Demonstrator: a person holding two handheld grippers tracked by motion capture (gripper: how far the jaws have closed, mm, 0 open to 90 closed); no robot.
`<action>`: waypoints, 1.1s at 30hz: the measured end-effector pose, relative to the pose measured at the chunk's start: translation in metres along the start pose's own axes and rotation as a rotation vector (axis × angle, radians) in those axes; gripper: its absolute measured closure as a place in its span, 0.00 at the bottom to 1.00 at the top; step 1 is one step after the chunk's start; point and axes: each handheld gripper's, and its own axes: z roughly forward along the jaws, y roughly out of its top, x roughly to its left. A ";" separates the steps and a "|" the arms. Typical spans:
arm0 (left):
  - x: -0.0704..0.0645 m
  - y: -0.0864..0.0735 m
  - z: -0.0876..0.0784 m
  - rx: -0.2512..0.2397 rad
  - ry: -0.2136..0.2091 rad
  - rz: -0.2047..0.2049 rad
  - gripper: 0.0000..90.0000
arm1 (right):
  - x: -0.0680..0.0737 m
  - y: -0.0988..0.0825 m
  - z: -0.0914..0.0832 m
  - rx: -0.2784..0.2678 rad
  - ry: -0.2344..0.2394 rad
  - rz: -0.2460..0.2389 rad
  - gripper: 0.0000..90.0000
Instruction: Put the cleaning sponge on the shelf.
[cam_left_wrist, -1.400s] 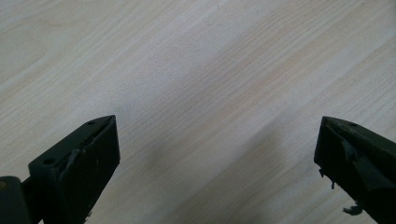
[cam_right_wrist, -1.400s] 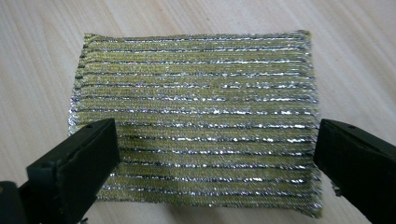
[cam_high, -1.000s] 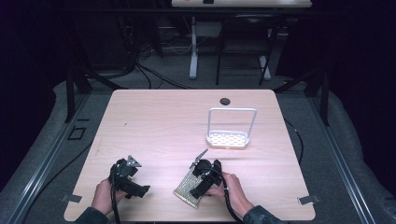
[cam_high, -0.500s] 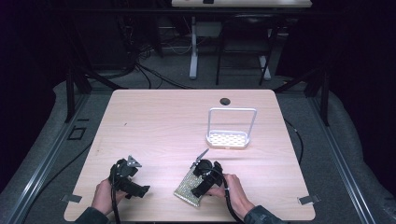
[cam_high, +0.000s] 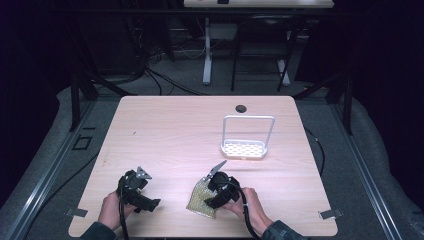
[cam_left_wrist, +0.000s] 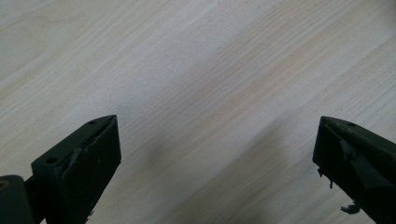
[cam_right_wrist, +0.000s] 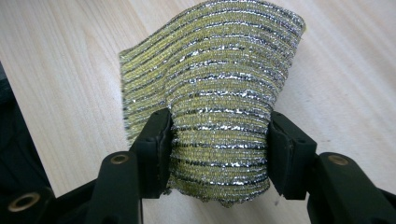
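Note:
A yellow and silver ribbed scouring sponge (cam_right_wrist: 219, 88) lies on the wooden table near its front edge, seen from above as a small pad (cam_high: 199, 202). My right gripper (cam_right_wrist: 219, 149) has just been closing and is now shut on the sponge's near end. Its pads (cam_right_wrist: 159, 140) squeeze both sides, so the sponge bulges up between them. In the high view the right gripper (cam_high: 209, 199) sits at the sponge's right, held by a hand. My left gripper (cam_high: 150, 204) rests at the front left. Its jaws (cam_left_wrist: 217, 154) stand wide open over bare wood, with nothing between them.
A white wire-framed sponge holder (cam_high: 245, 142) stands upright on the right half of the table (cam_high: 170, 135). A small dark round cap (cam_high: 241, 108) sits at the back edge. Cables trail from both grippers over the front edge.
The sponge at the right gripper looks narrower and more bunched than a second ago. Both hands have stayed where they were.

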 end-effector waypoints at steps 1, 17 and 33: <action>0.000 0.000 0.000 0.000 -0.001 -0.002 0.01 | -0.001 0.000 -0.002 -0.002 -0.008 -0.008 0.52; 0.001 -0.001 -0.001 -0.015 -0.010 -0.008 0.01 | -0.011 -0.007 -0.031 -0.046 -0.056 0.023 0.52; -0.001 -0.001 -0.002 -0.021 -0.004 -0.005 0.02 | -0.038 -0.019 -0.054 -0.074 -0.125 0.084 0.51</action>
